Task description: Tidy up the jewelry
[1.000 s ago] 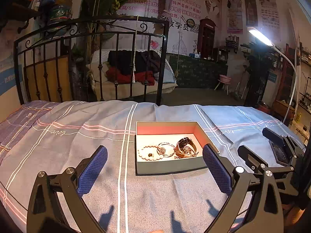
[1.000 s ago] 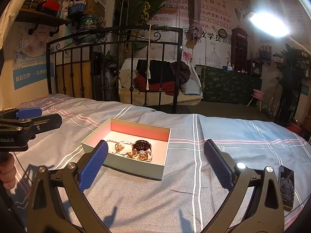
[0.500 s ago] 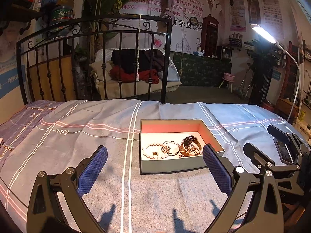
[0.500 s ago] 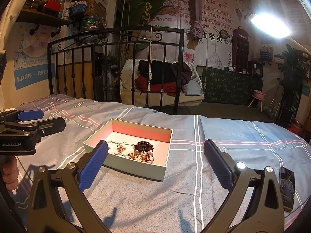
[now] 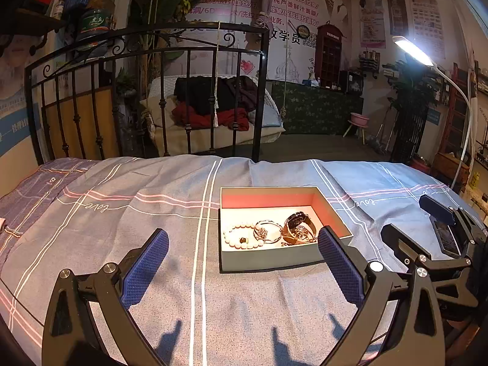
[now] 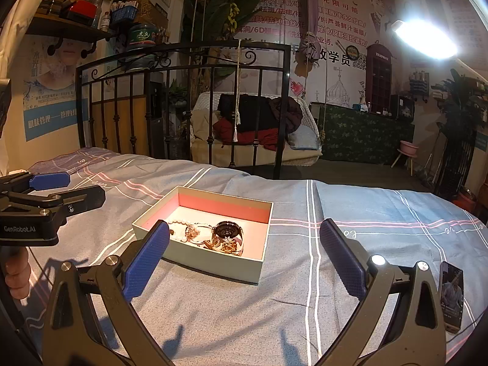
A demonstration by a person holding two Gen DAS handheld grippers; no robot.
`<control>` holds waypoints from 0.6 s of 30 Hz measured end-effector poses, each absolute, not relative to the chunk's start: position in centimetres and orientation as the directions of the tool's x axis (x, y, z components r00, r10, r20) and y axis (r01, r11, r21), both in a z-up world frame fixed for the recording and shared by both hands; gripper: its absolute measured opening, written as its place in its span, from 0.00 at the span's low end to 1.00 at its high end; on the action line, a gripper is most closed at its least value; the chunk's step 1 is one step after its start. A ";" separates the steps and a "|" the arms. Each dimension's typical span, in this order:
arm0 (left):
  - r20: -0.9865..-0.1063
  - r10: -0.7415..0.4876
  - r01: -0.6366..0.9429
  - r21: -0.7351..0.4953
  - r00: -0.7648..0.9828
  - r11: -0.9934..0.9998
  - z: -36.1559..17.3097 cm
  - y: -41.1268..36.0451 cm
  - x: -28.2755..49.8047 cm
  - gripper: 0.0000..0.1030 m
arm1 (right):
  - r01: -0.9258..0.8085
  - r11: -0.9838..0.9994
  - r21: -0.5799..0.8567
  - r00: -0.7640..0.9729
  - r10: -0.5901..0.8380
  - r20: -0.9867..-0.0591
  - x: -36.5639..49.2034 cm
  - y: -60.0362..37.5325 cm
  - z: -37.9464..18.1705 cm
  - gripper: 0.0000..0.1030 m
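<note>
Both the left tool (image 5: 242, 257) and right tool (image 6: 244, 251) gape wide, empty, near the jewelry box (image 5: 274, 259).

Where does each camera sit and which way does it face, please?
Left wrist: on the left gripper, jaws open, facing the jewelry box on the bed; right gripper at its right edge.
Right wrist: on the right gripper, jaws open, box ahead-left; left gripper and a hand at left.
Both share the box, the pearl bracelet and the headboard.
</note>
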State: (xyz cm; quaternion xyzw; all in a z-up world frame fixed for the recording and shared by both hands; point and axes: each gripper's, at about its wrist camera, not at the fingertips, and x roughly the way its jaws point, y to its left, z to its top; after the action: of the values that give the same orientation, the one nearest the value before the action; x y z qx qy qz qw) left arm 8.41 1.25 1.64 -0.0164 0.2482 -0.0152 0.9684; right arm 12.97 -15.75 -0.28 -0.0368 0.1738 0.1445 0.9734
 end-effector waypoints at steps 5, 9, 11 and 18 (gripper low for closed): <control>-0.486 -0.046 0.029 -0.041 0.873 0.999 1.6 1.2 8.4 0.94 | -0.295 0.955 -0.022 0.897 0.269 -0.351 13.0 -15.7 -0.3 0.94; -0.487 -0.046 0.029 -0.042 0.872 0.999 1.6 1.2 8.4 0.94 | -0.296 0.955 -0.021 0.896 0.270 -0.352 13.0 -15.7 -0.3 0.94; -0.486 -0.048 0.031 -0.042 0.872 0.999 1.6 1.2 8.5 0.94 | -0.297 0.955 -0.021 0.896 0.271 -0.352 13.0 -15.7 -0.3 0.94; -0.487 -0.049 0.034 -0.040 0.872 0.999 1.4 1.1 8.4 0.94 | -0.298 0.954 -0.021 0.895 0.271 -0.354 12.9 -15.7 -0.4 0.94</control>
State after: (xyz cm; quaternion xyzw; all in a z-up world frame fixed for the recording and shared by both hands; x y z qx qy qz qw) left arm 8.42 1.13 1.36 -0.0152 0.2523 -0.0216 0.9673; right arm 12.94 -15.68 -0.38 -0.0374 0.1763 0.1463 0.9727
